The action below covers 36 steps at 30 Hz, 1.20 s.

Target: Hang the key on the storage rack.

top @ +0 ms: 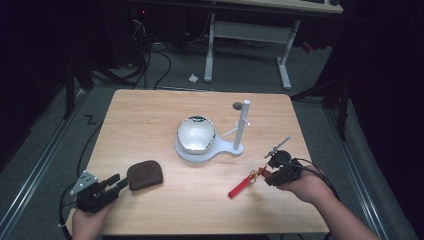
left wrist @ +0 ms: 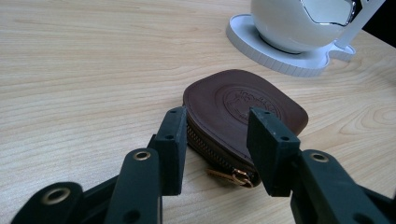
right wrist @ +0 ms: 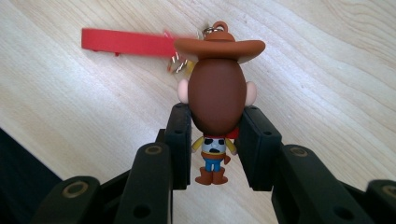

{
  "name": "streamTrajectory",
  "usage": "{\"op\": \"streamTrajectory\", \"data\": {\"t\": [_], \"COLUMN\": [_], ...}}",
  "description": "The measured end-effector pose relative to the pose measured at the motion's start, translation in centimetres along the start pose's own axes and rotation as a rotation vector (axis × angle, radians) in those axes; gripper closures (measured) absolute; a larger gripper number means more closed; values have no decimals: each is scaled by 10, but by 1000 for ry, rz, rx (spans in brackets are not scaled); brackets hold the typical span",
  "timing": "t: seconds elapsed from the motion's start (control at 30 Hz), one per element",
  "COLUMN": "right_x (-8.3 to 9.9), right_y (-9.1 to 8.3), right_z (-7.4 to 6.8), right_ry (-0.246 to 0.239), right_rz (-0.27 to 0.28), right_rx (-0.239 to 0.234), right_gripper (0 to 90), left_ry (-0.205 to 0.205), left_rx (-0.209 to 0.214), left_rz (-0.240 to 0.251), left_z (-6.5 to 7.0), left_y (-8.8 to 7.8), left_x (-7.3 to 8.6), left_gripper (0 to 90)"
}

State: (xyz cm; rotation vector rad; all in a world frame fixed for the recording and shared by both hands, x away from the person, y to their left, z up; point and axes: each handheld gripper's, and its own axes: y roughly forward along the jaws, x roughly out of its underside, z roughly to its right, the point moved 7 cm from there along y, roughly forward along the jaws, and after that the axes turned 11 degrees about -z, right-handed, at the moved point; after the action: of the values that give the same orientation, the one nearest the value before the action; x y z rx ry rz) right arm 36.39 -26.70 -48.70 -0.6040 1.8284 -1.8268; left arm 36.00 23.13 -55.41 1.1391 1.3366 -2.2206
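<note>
A brown leather zip pouch [top: 145, 174] [left wrist: 243, 105] lies on the wooden table near its front left. My left gripper [top: 119, 181] [left wrist: 215, 144] is open, its jaws on either side of the pouch's zipper end, where a brass pull [left wrist: 236, 176] shows. My right gripper [top: 263, 174] [right wrist: 215, 140] is shut on a cowboy figure keychain [right wrist: 215, 88], the jaws pressing the sides of its brown head. The keychain's red strap [top: 240, 186] [right wrist: 126, 42] trails on the table toward the front.
A white stand [top: 234, 146] with an upright post [top: 243, 122] and a glossy white bowl [top: 196, 133] [left wrist: 299, 23] sits at the table's centre. A dark round spot [top: 237, 105] marks the table behind it. Cables and a desk frame stand on the floor beyond.
</note>
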Motion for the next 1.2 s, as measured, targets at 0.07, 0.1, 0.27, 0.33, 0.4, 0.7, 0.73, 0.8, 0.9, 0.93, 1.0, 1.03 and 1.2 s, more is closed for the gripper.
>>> {"op": "streamTrajectory", "data": {"t": [0.07, 0.1, 0.27, 0.33, 0.4, 0.7, 0.73, 0.8, 0.9, 0.93, 1.0, 1.03, 1.2], "right_x": [1, 2, 4, 5, 5, 2, 1, 0, -2, -3, -5, -5, -9], "right_y": [-5, -8, -19, -23, -28, -53, -54, -60, -68, -71, -76, -79, -89], "right_z": [-1, -2, -2, -2, -1, 0, -1, 0, 0, 0, 0, 0, 2], "right_ry": [2, 18, -3, 0, 1, 4, 4, -3, -5, -5, -4, -4, 3], "right_rz": [3, 0, 3, 8, 14, 43, 47, 53, 61, 64, 70, 72, 77], "right_rx": [-2, -8, -2, 0, -2, 6, 7, 12, 20, 23, 26, 27, 40], "right_gripper": [678, 677, 677, 677, 677, 678, 678, 678, 678, 678, 678, 678, 679], "left_ry": [0, 0, -7, -13, -19, -31, -32, -32, -35, -37, -40, -41, -47], "left_rx": [-2, -3, -13, -17, -16, -22, -23, -26, -34, -36, -39, -40, -40], "left_rz": [1, 2, 8, 10, 10, 13, 14, 15, 20, 22, 23, 23, 22], "left_z": [0, 0, -2, -4, -5, -7, -8, -8, -9, -9, -10, -11, -12], "left_y": [0, 0, -1, -1, -1, -2, -2, -2, -2, -3, -3, -3, -3], "left_x": [0, 0, 0, 0, 1, 1, 1, 1, 1, 1, 1, 1, 2], "left_gripper": [580, 577, 565, 560, 560, 558, 556, 552, 538, 534, 532, 531, 530]}}
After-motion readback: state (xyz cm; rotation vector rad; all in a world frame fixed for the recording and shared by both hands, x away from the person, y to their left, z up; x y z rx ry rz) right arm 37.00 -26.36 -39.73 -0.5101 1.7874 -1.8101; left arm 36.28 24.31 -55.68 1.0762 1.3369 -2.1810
